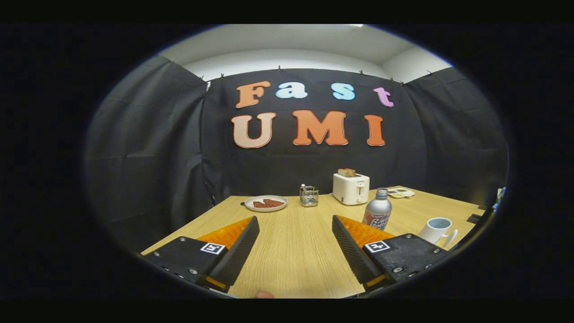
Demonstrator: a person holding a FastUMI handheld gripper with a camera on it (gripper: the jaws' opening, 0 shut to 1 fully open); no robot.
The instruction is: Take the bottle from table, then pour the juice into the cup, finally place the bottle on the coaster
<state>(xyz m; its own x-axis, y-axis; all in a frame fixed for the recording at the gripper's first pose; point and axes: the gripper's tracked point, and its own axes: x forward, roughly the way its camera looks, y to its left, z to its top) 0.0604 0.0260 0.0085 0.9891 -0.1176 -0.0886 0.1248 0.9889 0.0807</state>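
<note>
Gripper (296, 224) jaws spread wide, nothing btwn them, over bare table (296, 264); bottle (377, 209) upright just beyond right finger (354, 246), not touching; white cup (437, 229) right of bottle, nearer the edge; toaster (351, 188) behind bottle to its left; wire holder (309, 195) & plate (266, 203) further left of bottle.

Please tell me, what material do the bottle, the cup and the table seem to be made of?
Bottle: probably metal, silvery with a soft sheen and a printed label. Cup: likely glazed ceramic, white, smooth and glossy, with a thick handle. Table: wood or wood-look laminate, pale with straight grain lines, matte. The hand-held gripper is open above the table, its fingers holding nothing.
</note>
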